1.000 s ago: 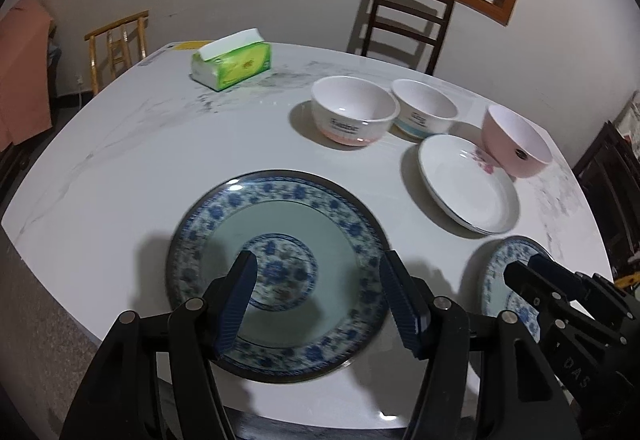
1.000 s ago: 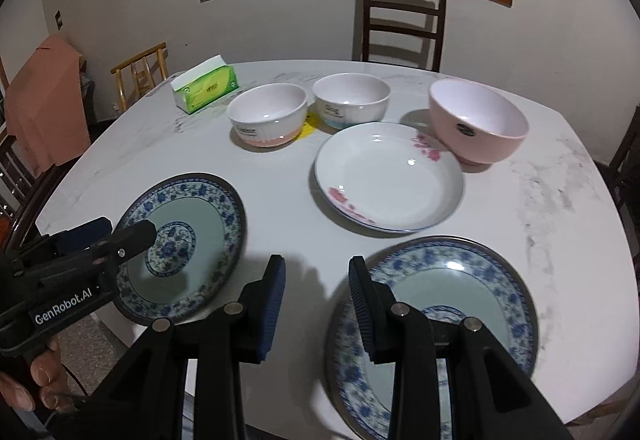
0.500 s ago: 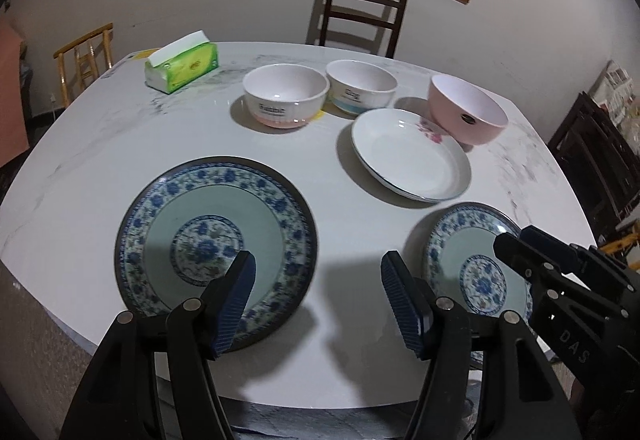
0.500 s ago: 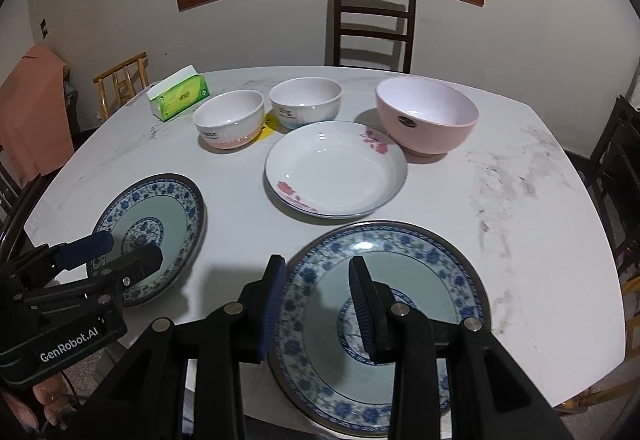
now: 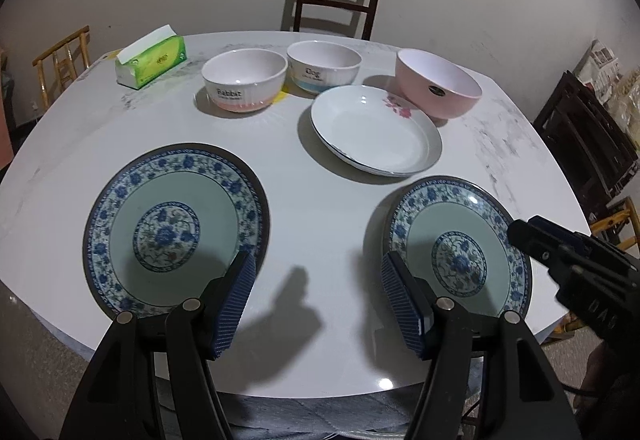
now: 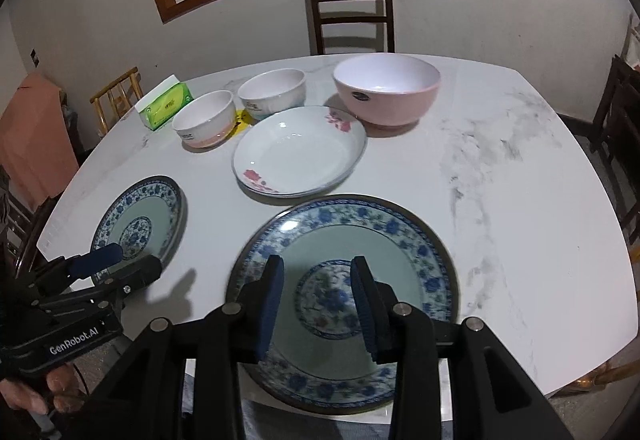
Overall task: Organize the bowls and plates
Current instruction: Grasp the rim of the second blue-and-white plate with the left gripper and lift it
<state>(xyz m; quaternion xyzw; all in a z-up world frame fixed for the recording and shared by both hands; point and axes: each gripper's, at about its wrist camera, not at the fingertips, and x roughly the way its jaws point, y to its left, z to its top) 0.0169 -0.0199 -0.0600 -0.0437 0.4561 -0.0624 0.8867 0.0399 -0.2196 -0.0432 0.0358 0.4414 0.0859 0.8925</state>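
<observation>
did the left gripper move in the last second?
Yes. In its own view the left gripper sat over the left blue plate a second ago; now it hangs over bare table between the two blue plates, so it has shifted right.

Left gripper (image 5: 316,300): pitched steeply downward, jaws spread wide, nothing between the blue ribbed pads (image 5: 234,306). From the right wrist view its two fingers project level, side by side, black body below them. The holding hand (image 6: 30,396) shows only as fingers wrapped under the body at the frame's lower left corner.

Right gripper (image 6: 318,300): pitched steeply downward, jaws part-way apart with a clear gap, pads (image 6: 270,306) gripping nothing. From the left wrist view only its black tip and body show, low at the right edge; its hand is too dark to make out.
</observation>
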